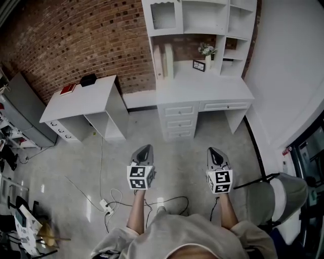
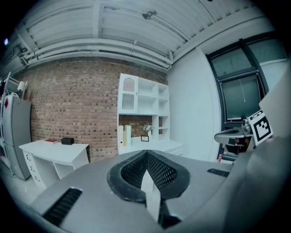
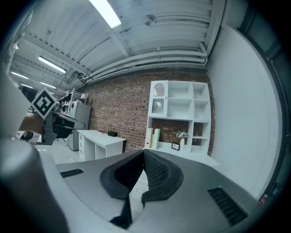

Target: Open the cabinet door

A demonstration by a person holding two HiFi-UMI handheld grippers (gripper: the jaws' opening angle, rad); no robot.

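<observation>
At twelve o'clock against the rough brick wall, one white hutch desk carries one arch-panelled cabinet door, closed, at its eleven o'clock, above three stacked drawers. Two grey grippers, left gripper at seven o'clock and right gripper at five, each have mesh-textured jaws together, empty.

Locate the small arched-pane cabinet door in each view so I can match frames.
Head view: cabinet door, top centre, in the upper-left compartment of the white hutch.
Left gripper view: cabinet door, just left of centre, at the hutch's top left.
Right gripper view: cabinet door, slightly right of centre, at the hutch's top left.
Shared landmark: flower vase on the desk, below and right of the door.
</observation>
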